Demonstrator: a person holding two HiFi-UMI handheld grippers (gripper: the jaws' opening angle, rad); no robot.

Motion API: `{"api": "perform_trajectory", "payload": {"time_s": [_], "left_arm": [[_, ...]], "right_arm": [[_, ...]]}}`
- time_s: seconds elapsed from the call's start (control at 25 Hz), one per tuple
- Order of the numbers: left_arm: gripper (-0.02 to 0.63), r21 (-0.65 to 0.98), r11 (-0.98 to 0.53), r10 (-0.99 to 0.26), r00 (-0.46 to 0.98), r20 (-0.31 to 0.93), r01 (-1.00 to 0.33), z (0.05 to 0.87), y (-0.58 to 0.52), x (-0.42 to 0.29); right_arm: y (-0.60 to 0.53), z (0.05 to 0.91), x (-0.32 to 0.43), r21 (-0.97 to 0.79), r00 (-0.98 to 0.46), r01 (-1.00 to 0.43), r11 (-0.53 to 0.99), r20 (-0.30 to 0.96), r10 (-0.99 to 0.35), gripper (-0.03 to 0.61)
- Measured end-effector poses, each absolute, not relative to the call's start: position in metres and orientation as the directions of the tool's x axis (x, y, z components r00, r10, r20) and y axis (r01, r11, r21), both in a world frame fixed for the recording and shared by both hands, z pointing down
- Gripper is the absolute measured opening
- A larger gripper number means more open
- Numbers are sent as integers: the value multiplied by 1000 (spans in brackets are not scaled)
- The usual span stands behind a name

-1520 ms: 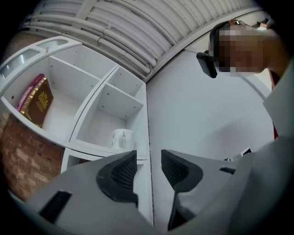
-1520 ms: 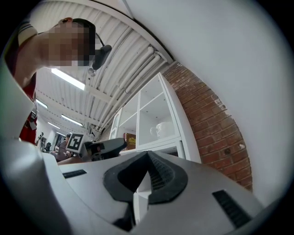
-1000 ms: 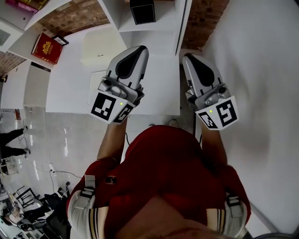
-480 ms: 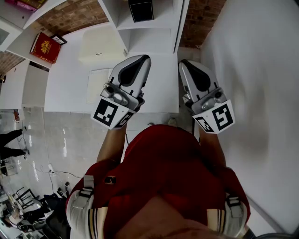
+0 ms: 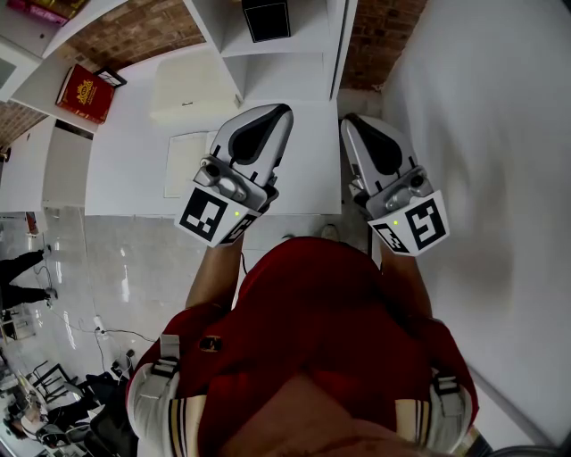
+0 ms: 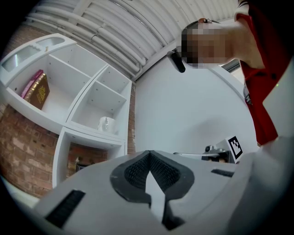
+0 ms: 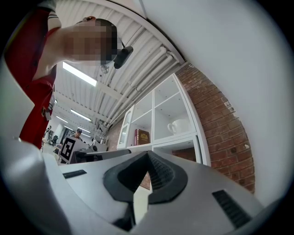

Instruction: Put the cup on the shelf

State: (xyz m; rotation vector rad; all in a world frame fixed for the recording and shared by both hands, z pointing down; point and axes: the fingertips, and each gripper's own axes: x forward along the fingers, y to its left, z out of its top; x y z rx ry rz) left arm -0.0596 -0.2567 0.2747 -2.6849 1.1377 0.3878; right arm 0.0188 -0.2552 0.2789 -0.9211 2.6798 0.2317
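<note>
A white cup [image 6: 106, 124] stands in a compartment of the white shelf unit [image 6: 87, 137]; it shows again in the right gripper view as the cup [image 7: 180, 126] with its handle to the left. No gripper touches it. My left gripper [image 5: 281, 112] and right gripper [image 5: 350, 120] are held side by side in front of the person's red shirt, pointing at the shelf unit [image 5: 285, 71]. Both are shut with nothing between the jaws, seen close in the left gripper [image 6: 149, 153] and the right gripper [image 7: 148, 153]. The head view does not show the cup.
A red book [image 5: 87, 92] leans in a left compartment, also the book [image 7: 142, 136]. A black box [image 5: 266, 18] sits in a middle compartment. Brick wall backs the shelves; a plain white wall [image 5: 482, 134] runs along the right. People stand far left [image 5: 22, 268].
My left gripper has drifted a little toward the right gripper. Both stay shut and empty; the right gripper has hardly moved.
</note>
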Motion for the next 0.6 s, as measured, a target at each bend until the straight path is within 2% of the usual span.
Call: {"api": "perform_trajectory", "payload": {"time_s": [0.6], "left_arm": [[6, -74, -677, -684, 663, -305, -732, 278, -265, -69]], "right_arm": [[-264, 282, 11, 48, -755, -614, 788, -326, -568, -6]]}}
